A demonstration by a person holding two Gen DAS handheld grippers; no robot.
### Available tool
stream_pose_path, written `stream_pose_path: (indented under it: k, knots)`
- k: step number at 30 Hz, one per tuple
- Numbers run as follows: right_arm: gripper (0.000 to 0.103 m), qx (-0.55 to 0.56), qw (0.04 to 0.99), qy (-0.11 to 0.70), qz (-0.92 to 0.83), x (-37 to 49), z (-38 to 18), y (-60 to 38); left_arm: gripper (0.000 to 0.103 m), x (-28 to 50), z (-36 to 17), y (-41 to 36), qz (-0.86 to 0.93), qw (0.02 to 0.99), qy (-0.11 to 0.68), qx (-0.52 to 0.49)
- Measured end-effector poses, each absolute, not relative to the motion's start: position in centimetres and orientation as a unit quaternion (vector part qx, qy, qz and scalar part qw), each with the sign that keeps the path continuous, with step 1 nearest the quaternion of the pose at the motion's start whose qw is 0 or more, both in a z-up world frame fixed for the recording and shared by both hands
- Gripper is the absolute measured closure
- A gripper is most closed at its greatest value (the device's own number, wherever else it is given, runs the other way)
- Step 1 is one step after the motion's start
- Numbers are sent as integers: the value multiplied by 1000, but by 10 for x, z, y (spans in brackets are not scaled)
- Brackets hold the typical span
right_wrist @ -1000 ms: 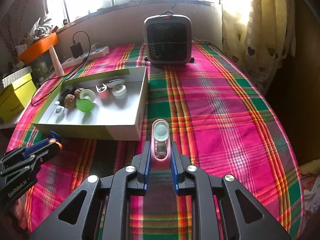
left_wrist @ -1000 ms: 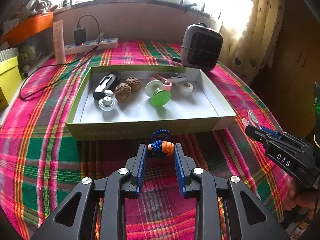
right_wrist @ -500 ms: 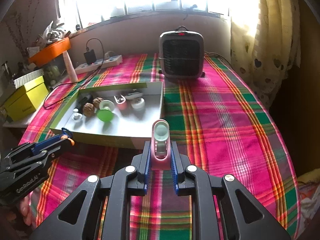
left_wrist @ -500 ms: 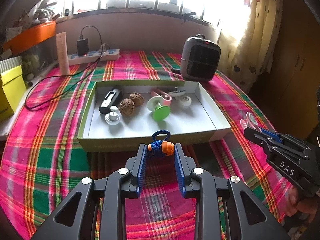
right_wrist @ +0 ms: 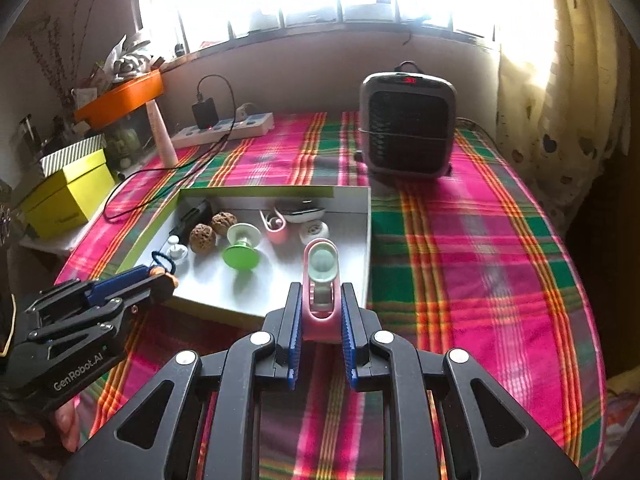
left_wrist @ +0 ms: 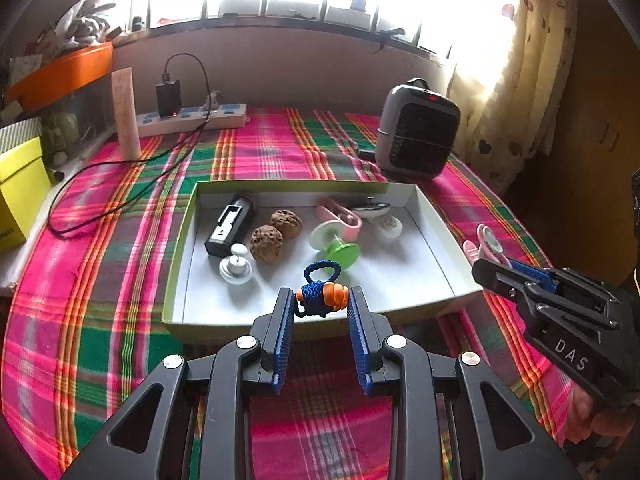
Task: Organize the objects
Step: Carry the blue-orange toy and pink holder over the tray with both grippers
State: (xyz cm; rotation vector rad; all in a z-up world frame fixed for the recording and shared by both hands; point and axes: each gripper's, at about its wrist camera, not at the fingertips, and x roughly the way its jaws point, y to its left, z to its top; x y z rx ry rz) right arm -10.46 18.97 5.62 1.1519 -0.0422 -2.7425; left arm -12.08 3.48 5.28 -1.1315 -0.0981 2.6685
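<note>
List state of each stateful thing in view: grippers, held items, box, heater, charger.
left gripper: shut on blue-orange knot toy
right gripper: shut on pink clip
open box: lidless, holding small items
heater: upright, red display lit
charger: plugged into power strip

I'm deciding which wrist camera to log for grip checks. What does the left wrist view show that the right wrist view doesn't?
Only the left wrist view shows the blue-and-orange knot head-on between the left gripper's pads, plus the right gripper from the side.

Only the right wrist view shows the pink clip face-on, clamped in the right gripper, and the striped lid on the yellow box.

Both show the tray, two walnuts, green suction cup, heater and power strip.
</note>
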Motion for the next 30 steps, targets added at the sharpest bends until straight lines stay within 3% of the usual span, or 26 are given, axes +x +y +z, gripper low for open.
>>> stream_pose_path:
  k: [30]
  knots:
    - [85,441,115,2,-890,-159,19,176,78,-173,20,44,895,110,-22,-431]
